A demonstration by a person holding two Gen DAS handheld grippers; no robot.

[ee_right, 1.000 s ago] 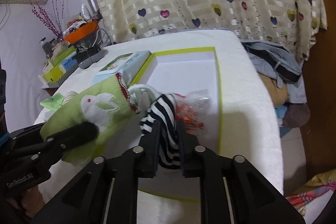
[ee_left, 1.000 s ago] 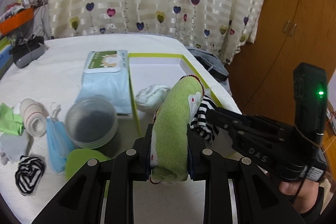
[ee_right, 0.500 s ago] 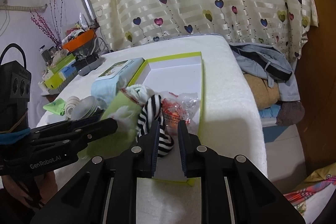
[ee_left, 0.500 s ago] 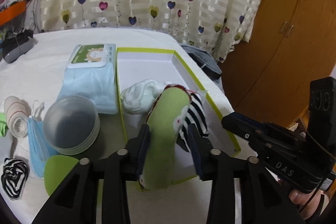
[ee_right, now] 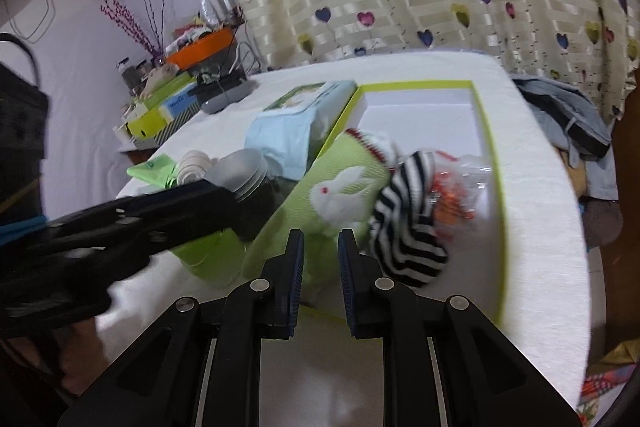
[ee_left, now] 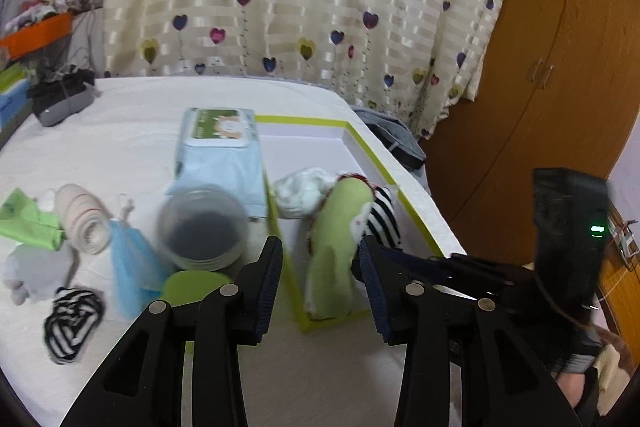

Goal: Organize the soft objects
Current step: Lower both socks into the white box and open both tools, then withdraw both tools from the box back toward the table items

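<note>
Now, left hand-held gripper [ee_left: 320, 277]: yours gapes, empty.
Right hand-held gripper [ee_right: 320, 255]: narrowly parted, empty.
Green sock [ee_left: 338, 227]: boxed [ee_left: 416, 217] at centre frame, sorted.

Far half of green-rimmed box [ee_left: 362, 153] lies bare at 12 o'clock; green sock [ee_left: 336, 227], striped sock [ee_left: 384, 217], white cloth [ee_left: 302, 189] crowd near end.
</note>
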